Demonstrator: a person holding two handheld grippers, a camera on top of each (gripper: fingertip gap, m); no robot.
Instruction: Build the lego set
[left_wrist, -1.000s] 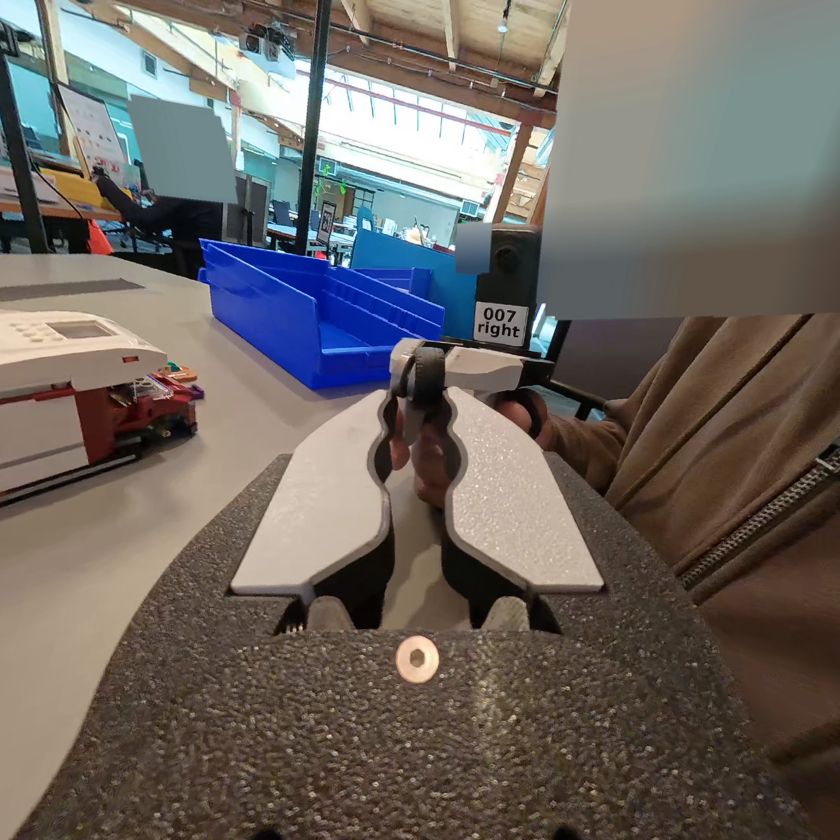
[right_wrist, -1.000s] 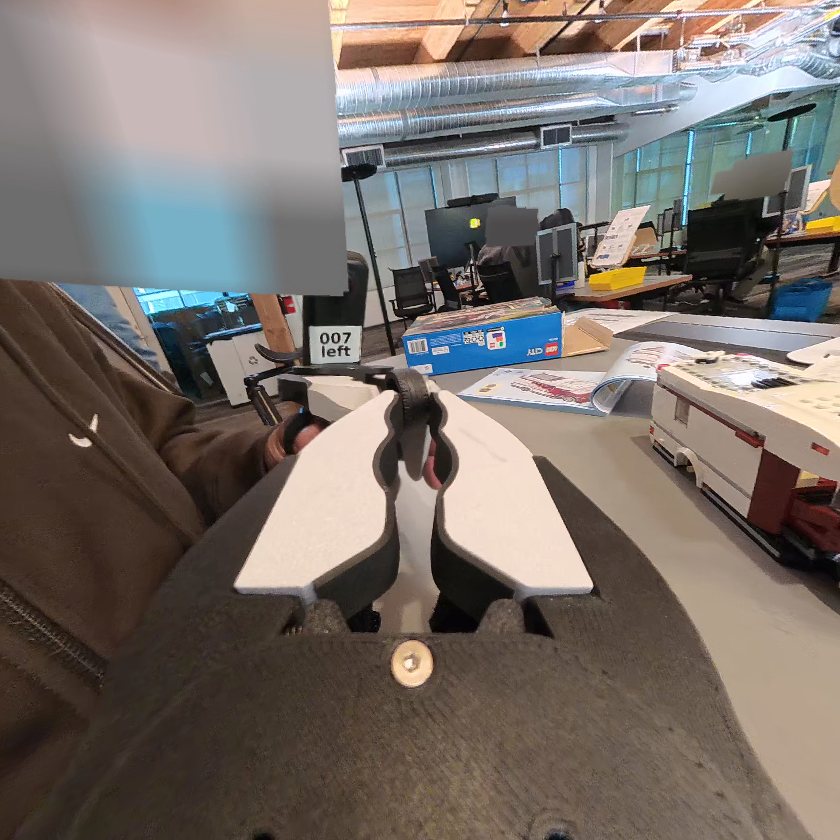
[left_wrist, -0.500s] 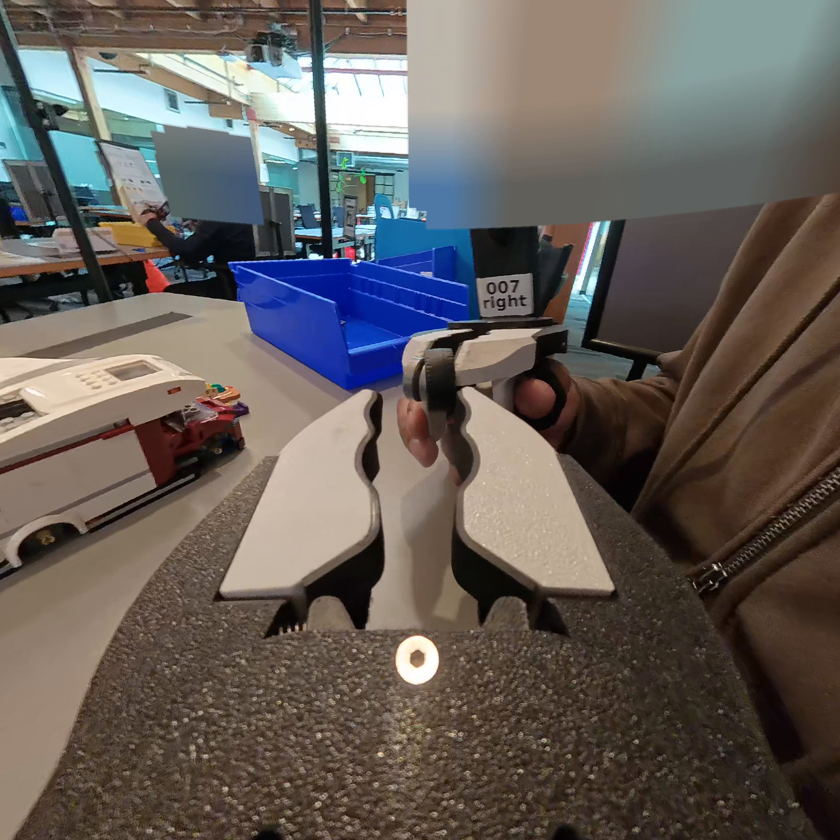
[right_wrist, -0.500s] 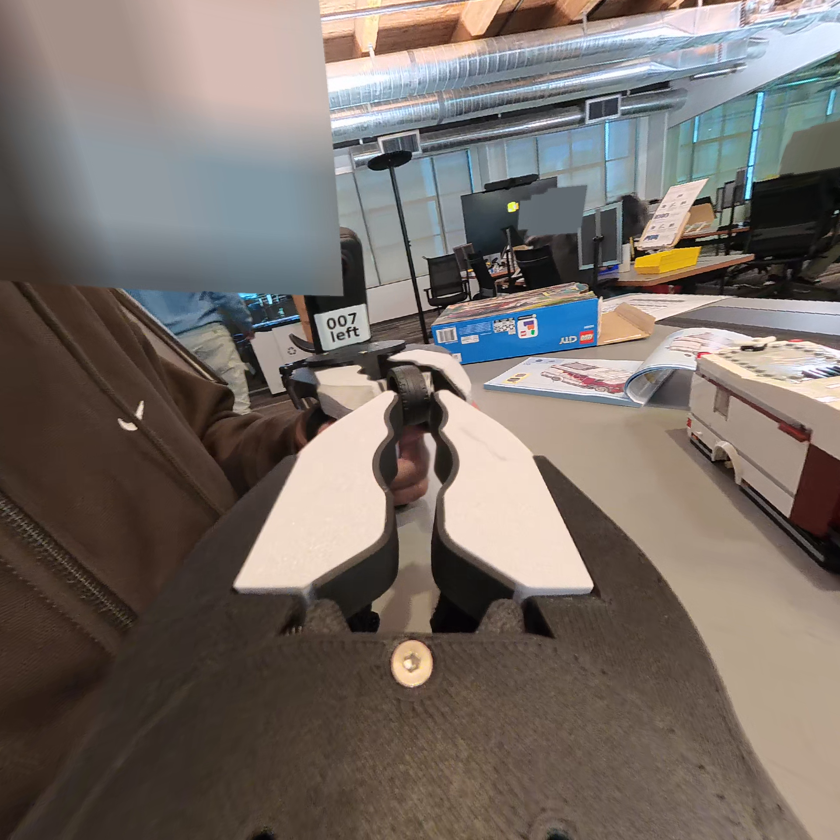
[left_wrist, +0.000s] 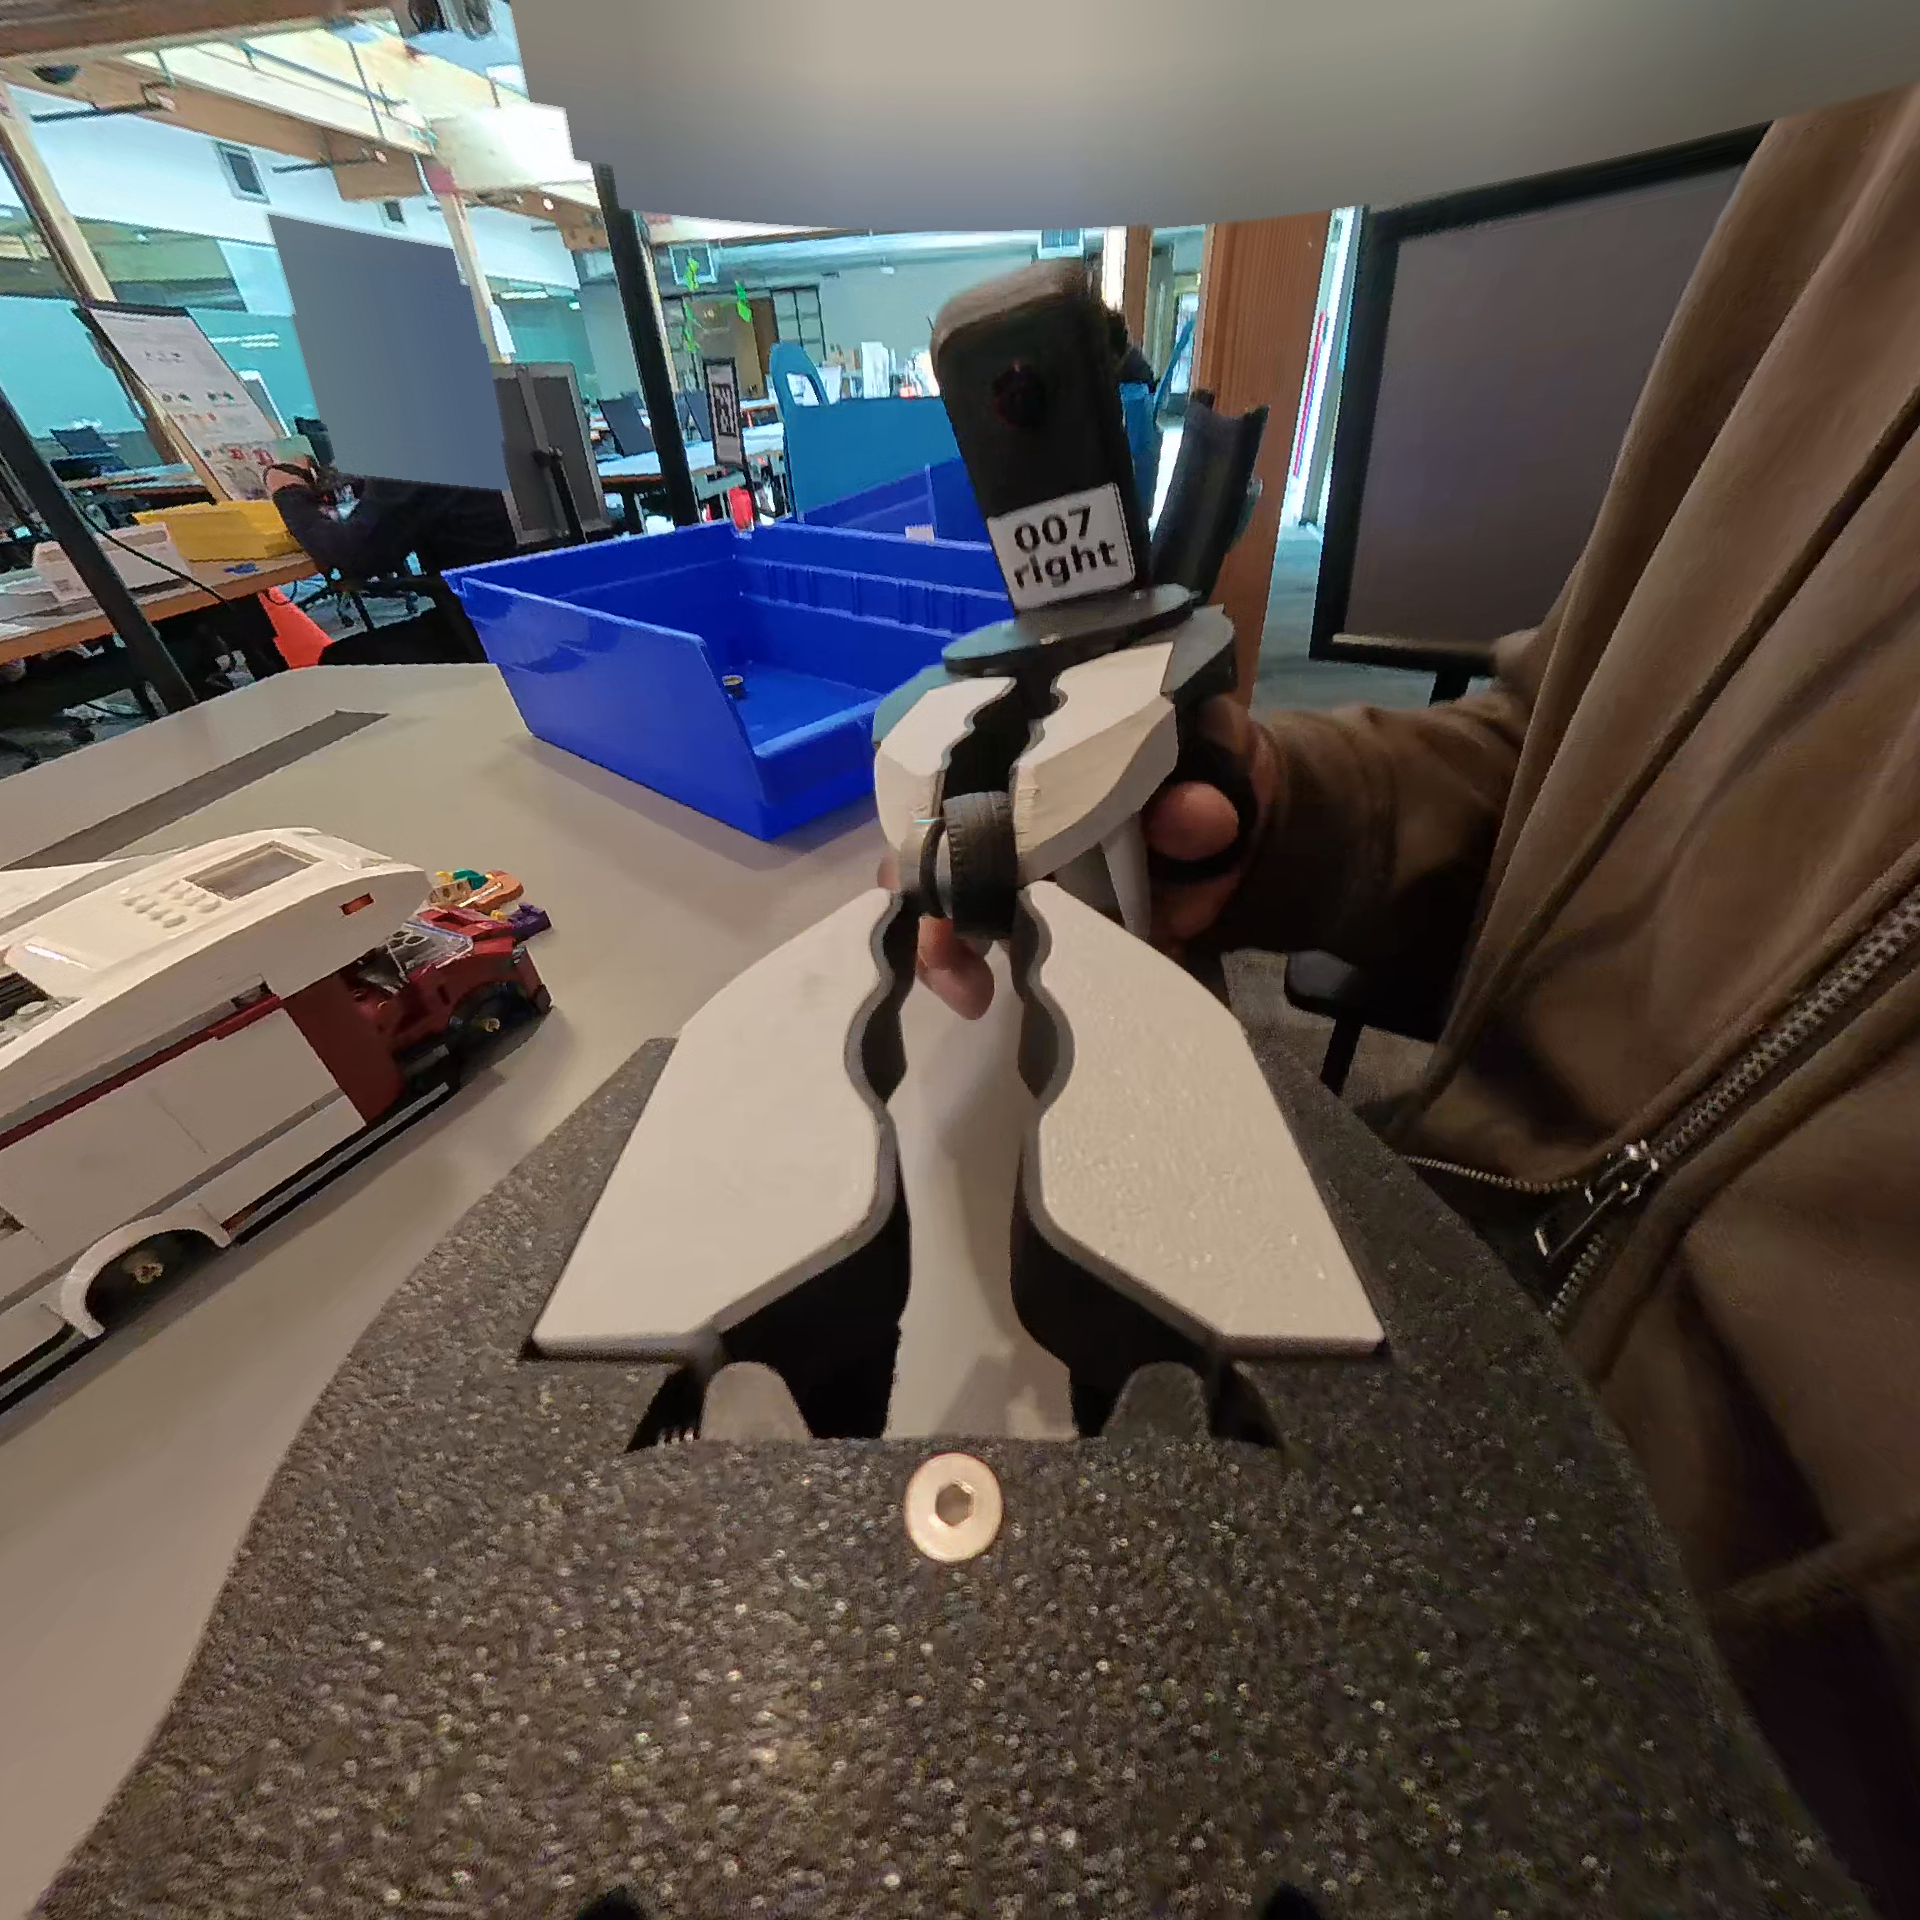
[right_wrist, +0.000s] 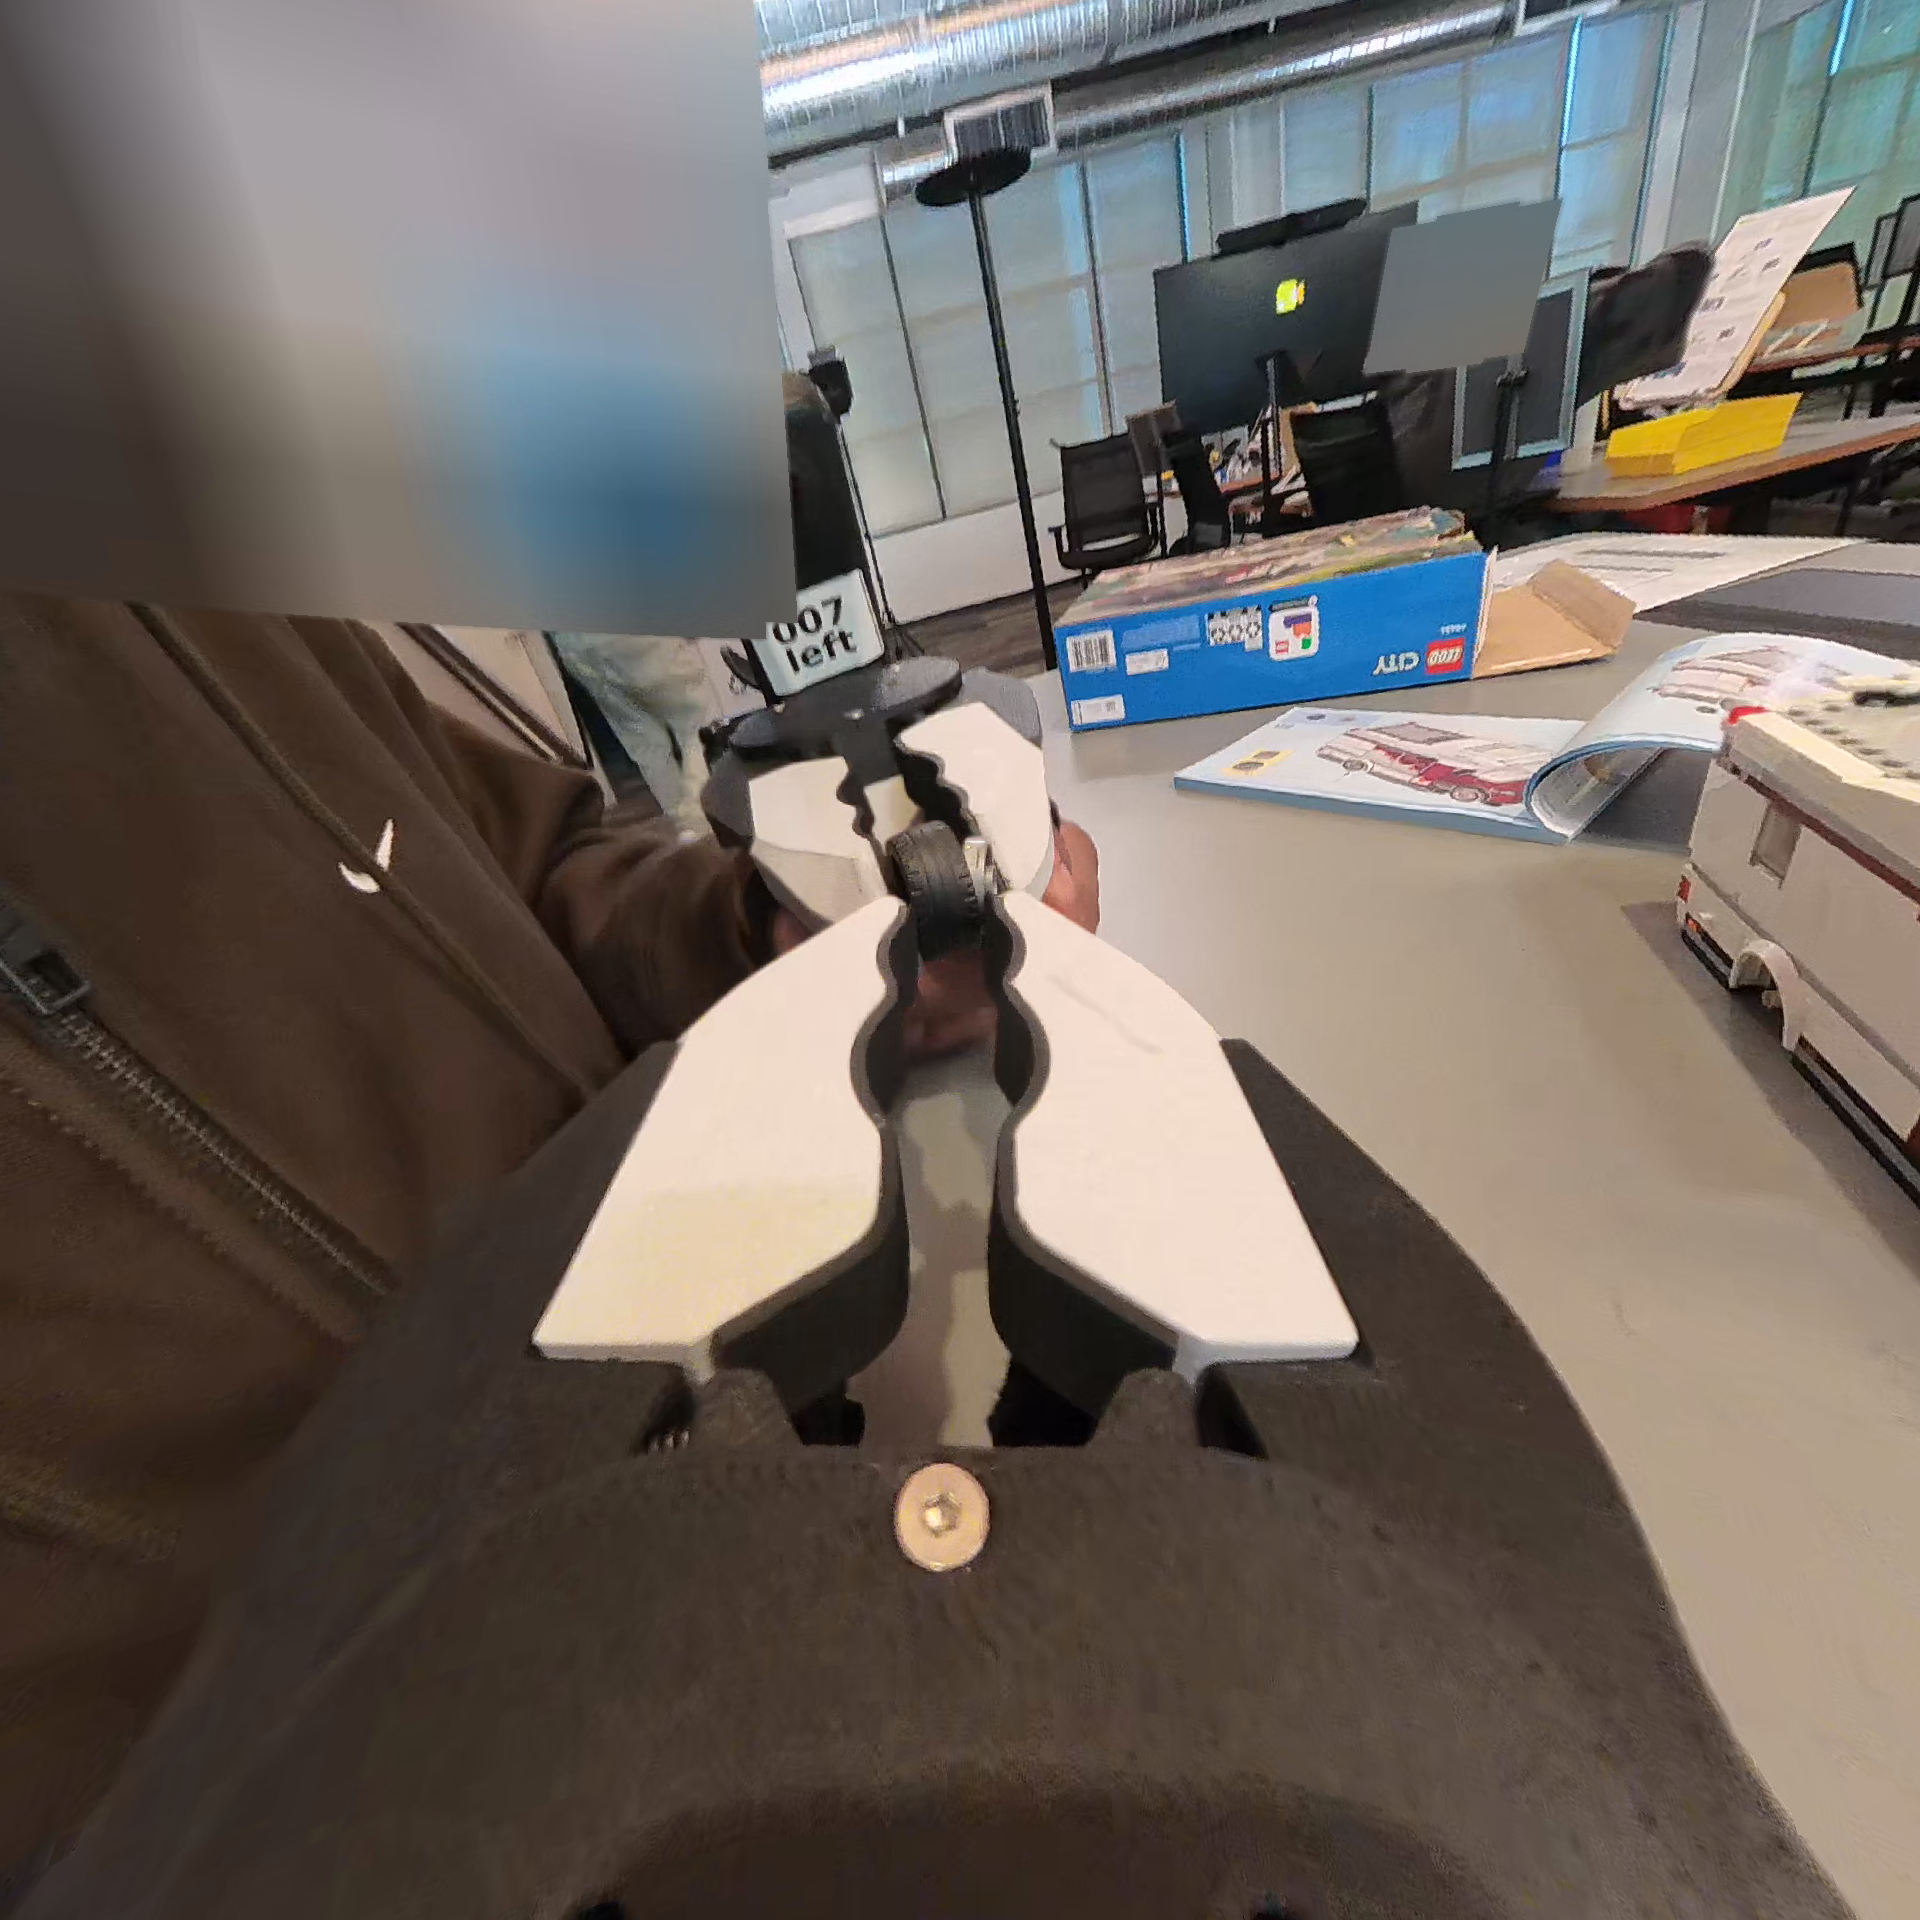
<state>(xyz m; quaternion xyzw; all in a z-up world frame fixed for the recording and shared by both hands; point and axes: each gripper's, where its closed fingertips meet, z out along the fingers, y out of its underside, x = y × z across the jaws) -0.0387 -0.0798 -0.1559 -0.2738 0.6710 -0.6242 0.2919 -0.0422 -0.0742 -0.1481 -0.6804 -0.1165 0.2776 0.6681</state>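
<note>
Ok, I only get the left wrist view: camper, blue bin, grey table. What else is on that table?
Observer: A flat blue box lies on the table, at its far side.
Operator: Shut?
Observer: No, the brown flap at one end stands open.
Operator: Anything near it?
Observer: An open booklet lies flat between the box and the camper.
</note>
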